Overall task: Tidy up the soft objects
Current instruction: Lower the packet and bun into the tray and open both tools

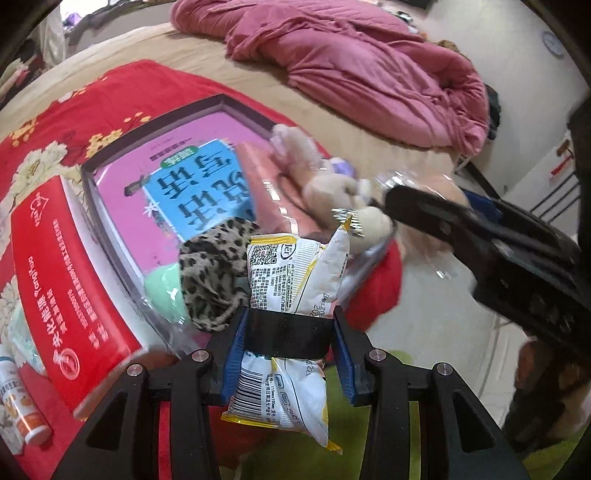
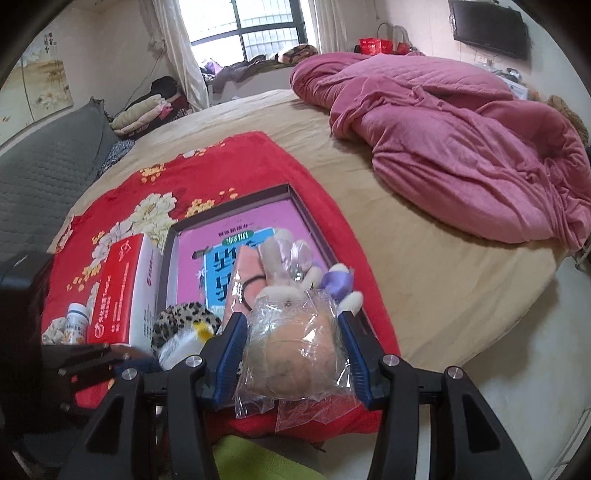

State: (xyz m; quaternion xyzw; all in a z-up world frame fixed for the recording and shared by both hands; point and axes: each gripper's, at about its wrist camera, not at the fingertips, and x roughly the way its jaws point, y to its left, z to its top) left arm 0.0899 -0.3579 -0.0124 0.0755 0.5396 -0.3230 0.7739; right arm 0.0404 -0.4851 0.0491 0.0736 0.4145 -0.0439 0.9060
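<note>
Red floral blanket covers the near corner of a tan-sheeted bed, and everything handled sits on it. Closest in the left wrist view, the left gripper is clamped on a white-and-yellow snack packet, its blue pads pressing the packet's waist where a black band crosses it; the packet is held just above the near edge of the shallow box. Closest in the right wrist view, the right gripper is clenched on a round tan bun in a clear plastic wrapper, held above the box's near right corner. Just beyond the packet lies a leopard-print cloth with a pale green soft thing beside it, both at the near end of the box. Farther in, a beige plush rabbit with a purple bow lies partly on a pink folded cloth, over a blue-and-pink book that lines the box floor. Left of the box stands a red-and-white carton, touching the box wall, and a small white bottle is near the carton's front end. Well beyond, a rumpled pink quilt is heaped on the far side of the bed, with a window and a wall-mounted screen behind it.
</note>
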